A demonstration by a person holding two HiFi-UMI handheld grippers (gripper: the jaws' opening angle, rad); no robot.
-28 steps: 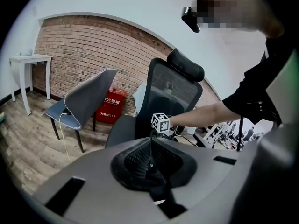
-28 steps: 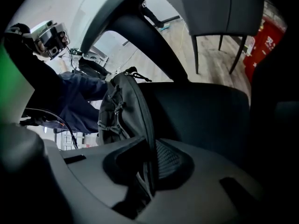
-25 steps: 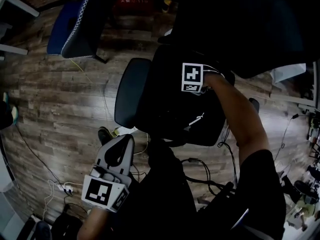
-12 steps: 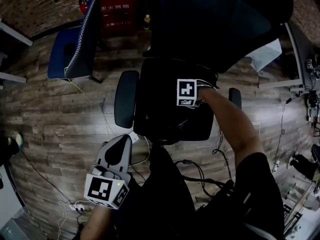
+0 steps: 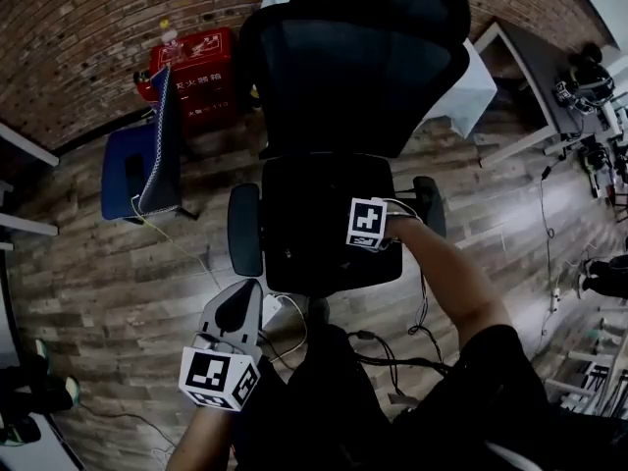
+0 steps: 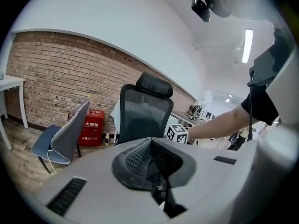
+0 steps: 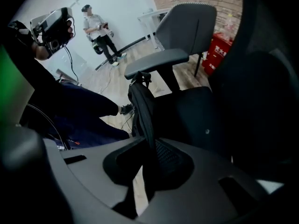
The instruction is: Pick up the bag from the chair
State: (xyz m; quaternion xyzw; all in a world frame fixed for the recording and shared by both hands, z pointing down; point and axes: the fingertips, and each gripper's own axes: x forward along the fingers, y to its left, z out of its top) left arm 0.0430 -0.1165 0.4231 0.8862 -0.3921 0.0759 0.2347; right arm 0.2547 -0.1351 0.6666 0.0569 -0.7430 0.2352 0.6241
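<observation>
The black office chair (image 5: 343, 67) stands in front of me in the head view. A black bag (image 5: 314, 224) lies on its seat and is hard to tell apart from the black cushion. My right gripper (image 5: 365, 226) is at the seat's right side. In the right gripper view its jaws (image 7: 149, 157) are shut on a black strap (image 7: 142, 106) of the bag, which runs up out of them beside the armrest (image 7: 156, 62). My left gripper (image 5: 235, 312) is held low near my body, left of the chair. Its jaws (image 6: 152, 162) are shut on nothing.
A blue and grey chair (image 5: 147, 155) and a red box (image 5: 196, 67) stand at the left by the brick wall. A white table (image 5: 471, 77) is behind the office chair. Cables (image 5: 392, 341) lie on the wooden floor. A person (image 7: 98, 27) stands further off.
The head view has swung so the chair's back and the brick wall now show. My right gripper stays at the seat's right side, and my left gripper stays low.
</observation>
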